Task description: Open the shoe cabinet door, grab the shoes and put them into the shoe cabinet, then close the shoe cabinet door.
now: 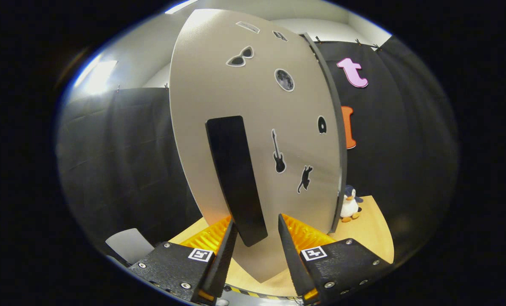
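So the tool [257, 238] is spread open, fingers either side of the black handle [236, 178] on the shoe cabinet door [253, 106], with the handle's lower end sitting between them. Can't tell if either finger actually touches it. The door is silvery grey with little stickers on it: sunglasses, a moon, a guitar, a cat. Far right on the wooden table [371, 229] there's a penguin plush [349, 204], just beside the door's edge.

Door handle [237, 178] between spread fingers [226, 255]

Open tongs [257, 238] astride door handle [236, 178]
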Demonstrator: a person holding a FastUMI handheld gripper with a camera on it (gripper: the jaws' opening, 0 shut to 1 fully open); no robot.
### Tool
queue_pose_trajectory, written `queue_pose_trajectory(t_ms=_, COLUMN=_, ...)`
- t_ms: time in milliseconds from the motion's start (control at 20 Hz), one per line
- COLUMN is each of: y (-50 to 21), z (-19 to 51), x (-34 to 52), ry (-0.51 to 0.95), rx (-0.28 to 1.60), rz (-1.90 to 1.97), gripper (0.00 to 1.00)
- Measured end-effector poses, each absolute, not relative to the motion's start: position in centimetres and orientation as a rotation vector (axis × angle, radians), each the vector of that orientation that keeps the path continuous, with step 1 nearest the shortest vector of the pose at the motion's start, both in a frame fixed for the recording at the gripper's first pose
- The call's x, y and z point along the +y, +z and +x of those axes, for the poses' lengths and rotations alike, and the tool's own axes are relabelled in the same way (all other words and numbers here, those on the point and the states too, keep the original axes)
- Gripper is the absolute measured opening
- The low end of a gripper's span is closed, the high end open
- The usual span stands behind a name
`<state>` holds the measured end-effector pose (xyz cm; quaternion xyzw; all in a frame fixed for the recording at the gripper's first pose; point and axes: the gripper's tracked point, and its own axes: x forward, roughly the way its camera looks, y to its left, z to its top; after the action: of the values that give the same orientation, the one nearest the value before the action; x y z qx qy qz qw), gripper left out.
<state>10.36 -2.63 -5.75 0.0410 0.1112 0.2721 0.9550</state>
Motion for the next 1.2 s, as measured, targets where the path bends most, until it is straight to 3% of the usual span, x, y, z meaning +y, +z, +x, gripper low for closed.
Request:
queue_pose_trajectory(t_ms=600, y=-5.5, z=15.7, x=8.1, ry=0.559, rx=0.199, rz=0.040, gripper=0.67)
queue_pose_trajectory(t_ms=1200, y=-4.2, z=19.1, x=13.8, ry=0.364, rx=0.165, rz=0.006, gripper=0.76)
